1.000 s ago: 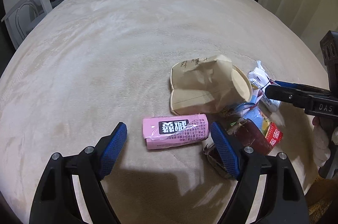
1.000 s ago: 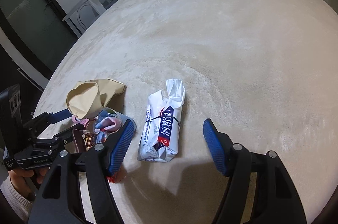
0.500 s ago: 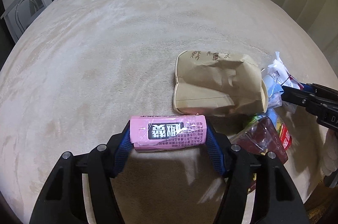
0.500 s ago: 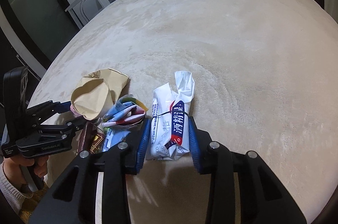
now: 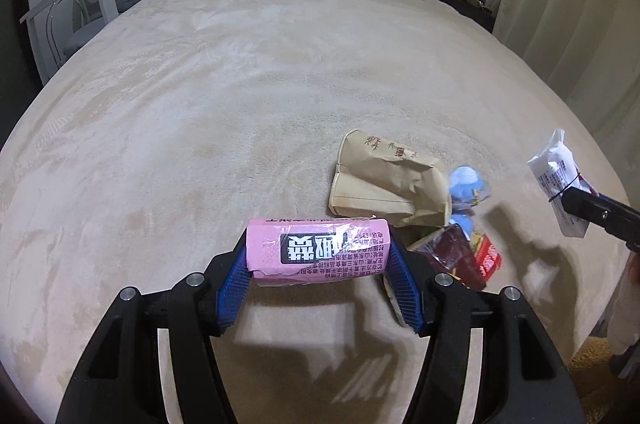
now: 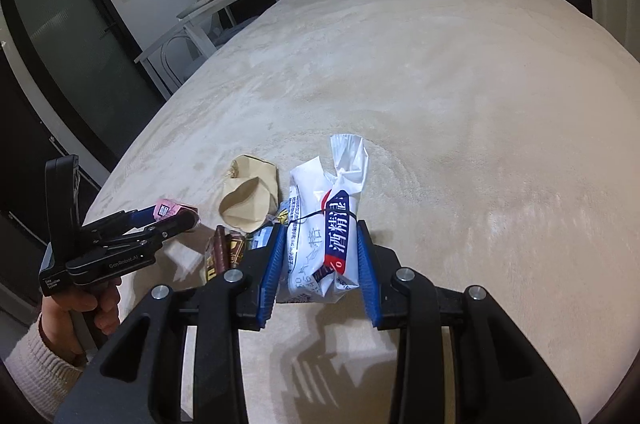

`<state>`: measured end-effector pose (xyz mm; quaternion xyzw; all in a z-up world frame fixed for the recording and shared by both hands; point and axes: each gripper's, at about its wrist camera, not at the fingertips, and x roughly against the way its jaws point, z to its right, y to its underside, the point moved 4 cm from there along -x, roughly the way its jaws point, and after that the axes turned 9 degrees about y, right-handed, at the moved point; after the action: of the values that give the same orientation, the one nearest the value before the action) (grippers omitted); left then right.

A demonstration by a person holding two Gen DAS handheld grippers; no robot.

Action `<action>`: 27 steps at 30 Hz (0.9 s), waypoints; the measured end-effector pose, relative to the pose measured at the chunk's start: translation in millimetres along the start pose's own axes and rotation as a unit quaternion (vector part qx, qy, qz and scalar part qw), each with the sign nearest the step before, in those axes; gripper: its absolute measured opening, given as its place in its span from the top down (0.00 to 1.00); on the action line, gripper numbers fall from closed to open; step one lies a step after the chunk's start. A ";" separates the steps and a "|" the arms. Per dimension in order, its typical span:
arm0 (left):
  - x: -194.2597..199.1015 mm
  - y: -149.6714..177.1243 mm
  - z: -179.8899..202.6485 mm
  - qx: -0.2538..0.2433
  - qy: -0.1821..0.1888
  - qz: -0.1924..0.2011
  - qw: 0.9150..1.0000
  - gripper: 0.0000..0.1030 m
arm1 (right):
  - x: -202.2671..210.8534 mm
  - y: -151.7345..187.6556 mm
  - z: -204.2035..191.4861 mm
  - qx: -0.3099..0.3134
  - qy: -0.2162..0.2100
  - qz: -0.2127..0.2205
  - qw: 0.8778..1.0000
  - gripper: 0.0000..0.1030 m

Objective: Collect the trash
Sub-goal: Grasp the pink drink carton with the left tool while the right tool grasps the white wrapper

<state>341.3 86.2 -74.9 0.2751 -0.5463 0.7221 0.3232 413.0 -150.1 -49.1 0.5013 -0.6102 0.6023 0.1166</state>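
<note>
left gripper (image 5: 318,266): clamped on pink packet (image 5: 318,250), lifted off bed (image 5: 200,104)
right gripper (image 6: 322,260): clamped on white wipes pack (image 6: 324,236)
left view only: blue wrapper (image 5: 466,184) beside paper bag (image 5: 384,184), near bed's front edge
right view only: person's hand (image 6: 86,308)

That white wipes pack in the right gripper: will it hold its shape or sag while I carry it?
The white wipes pack looks soft: its film is crumpled where the right gripper squeezes it, so it will probably sag. The loose twisted top will likely flop. The glossy film may slip.
</note>
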 end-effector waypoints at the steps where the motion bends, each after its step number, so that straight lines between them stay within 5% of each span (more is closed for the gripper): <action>1: 7.1 2.4 2.1 0.002 0.003 0.007 1.000 0.41 | 5.7 4.0 -1.1 -0.001 -0.001 0.003 1.000 0.65; 9: 58.9 21.2 21.4 -0.011 0.019 0.077 0.997 0.41 | 53.0 45.3 -11.1 -0.008 -0.006 0.043 0.999 0.65; 27: 127.0 119.6 70.4 -0.035 0.097 0.135 0.985 0.41 | 121.7 146.8 -43.0 0.012 -0.026 0.084 0.996 0.65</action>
<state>171.4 16.0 -35.0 0.1162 -0.5694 0.7629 0.2832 225.5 -204.3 -38.4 0.4650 -0.6458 0.6040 0.0443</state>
